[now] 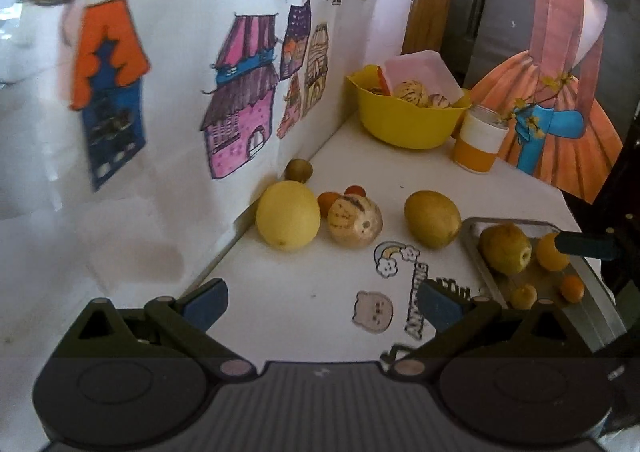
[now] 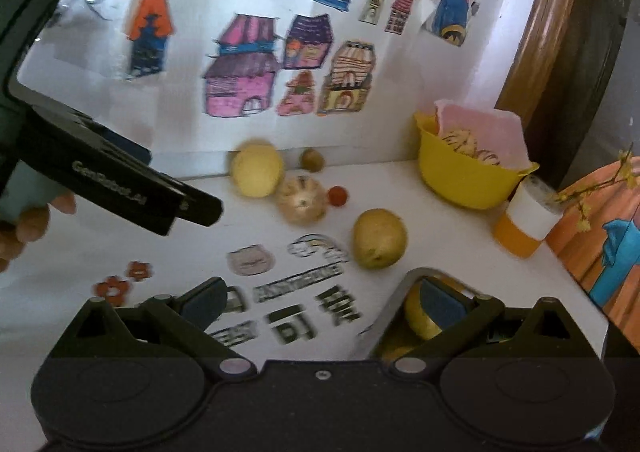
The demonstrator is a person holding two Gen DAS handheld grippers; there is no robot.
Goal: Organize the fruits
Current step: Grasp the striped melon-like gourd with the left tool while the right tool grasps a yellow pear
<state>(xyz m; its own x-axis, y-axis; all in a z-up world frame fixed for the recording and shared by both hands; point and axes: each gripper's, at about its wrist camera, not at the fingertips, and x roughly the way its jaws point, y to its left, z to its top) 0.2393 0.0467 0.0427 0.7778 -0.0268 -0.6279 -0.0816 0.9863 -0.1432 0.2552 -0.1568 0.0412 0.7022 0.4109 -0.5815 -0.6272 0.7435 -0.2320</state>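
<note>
Two hand-held grippers hover over a white table [image 1: 304,284] set against a wall covered in children's drawings of houses. The left gripper [image 1: 320,306] is spread wide and holds nothing; it points toward loose fruit lying near the wall. The right gripper [image 2: 324,302] is also spread wide and empty, with its right finger low over a metal tray [image 1: 480,264] at the table's right edge. The tray already holds a yellow-green pear [image 1: 506,250] and three small orange fruits, so it seems to be the collecting place, and the right gripper may have just been there. Fruit not yet sorted sits on the bare table: a large lemon [image 1: 288,219] close to the wall, a striped melon [image 1: 355,223] touching it on the right, two small orange-red fruits just behind the melon, a small brown kiwi [image 1: 298,170] in the corner by the wall, and a greenish mango [image 1: 432,217] lying apart, between the melon and the tray. A yellow bowl [image 1: 404,123] at the back holds more striped fruit and a pink lid. An orange-and-white cup [image 1: 478,145] stands just beside the bowl. The mango looks the easiest next pick, being nearest the tray with space around it.
</note>
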